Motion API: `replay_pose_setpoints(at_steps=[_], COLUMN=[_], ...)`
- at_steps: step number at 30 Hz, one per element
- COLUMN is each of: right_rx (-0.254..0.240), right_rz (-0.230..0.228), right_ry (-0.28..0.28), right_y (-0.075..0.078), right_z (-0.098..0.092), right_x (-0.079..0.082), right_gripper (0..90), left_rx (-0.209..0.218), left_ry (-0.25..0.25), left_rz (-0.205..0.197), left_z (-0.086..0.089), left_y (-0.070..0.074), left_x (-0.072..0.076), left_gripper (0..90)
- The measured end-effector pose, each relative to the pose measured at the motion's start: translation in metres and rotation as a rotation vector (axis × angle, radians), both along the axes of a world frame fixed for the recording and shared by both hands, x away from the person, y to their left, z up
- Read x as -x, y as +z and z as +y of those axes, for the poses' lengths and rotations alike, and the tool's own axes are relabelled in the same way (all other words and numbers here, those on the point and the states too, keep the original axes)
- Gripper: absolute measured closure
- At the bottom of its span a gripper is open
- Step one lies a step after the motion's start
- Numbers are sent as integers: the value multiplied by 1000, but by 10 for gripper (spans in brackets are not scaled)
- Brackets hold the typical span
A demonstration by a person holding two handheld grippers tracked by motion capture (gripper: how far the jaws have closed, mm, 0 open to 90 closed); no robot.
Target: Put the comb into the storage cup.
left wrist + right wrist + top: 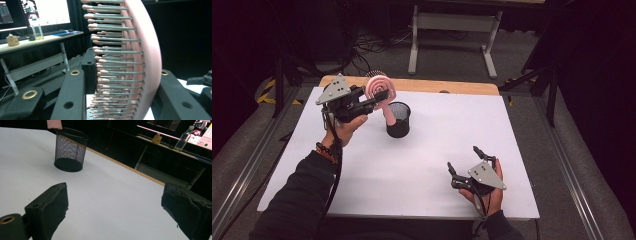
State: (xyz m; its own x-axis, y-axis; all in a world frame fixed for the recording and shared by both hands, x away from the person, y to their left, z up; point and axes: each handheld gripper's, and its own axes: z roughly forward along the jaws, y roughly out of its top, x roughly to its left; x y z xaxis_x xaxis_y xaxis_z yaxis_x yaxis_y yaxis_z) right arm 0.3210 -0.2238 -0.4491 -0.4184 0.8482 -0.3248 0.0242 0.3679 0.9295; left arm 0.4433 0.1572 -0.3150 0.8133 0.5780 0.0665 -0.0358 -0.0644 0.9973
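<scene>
While the left gripper (379, 97) stands raised over the far left part of the white table top (422, 170), its black jaws are clamped on the round head of a pink plastic hairbrush (381, 90). The left gripper view bears this out: one jaw presses the smooth pink back of the head, the other sits against the metal, pink-tipped bristles (112, 62). From that grip the brush's long axis runs down and toward the person's right. The handle slants into the mouth of a black wire-mesh cup (398, 120), which stands upright on the table just beside and below the gripper. The handle's end appears to be at or just inside the rim; in the right gripper view a pink tip shows at the mesh cup's (70, 150) upper edge. How deep it reaches I cannot tell.

So the coming move likely turns on that slant: the handle end must be carried over the opening and the brush tipped more upright before it can drop in cleanly.

The right gripper (464, 162) rests well apart, near the table's front right, jaws wide open with nothing between them. The left one is far the nearer to the cup.
</scene>
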Motion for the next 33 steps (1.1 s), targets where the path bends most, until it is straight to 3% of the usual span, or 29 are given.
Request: replay_pose_setpoints(at_steps=[6, 21, 33], right_rx=[0, 16, -4], right_rz=[-2, -32, -48], right_ry=[-3, 9, 9], right_y=[0, 3, 3], right_z=[0, 1, 0], right_x=[0, 3, 5], right_gripper=[82, 84, 96], left_rx=[1, -24, -41], left_ry=[-19, 5, 17], left_rz=[3, 8, 14], left_z=[-4, -18, -32], left_y=[5, 16, 14], left_x=[-6, -26, -37], left_gripper=[626, 626, 626])
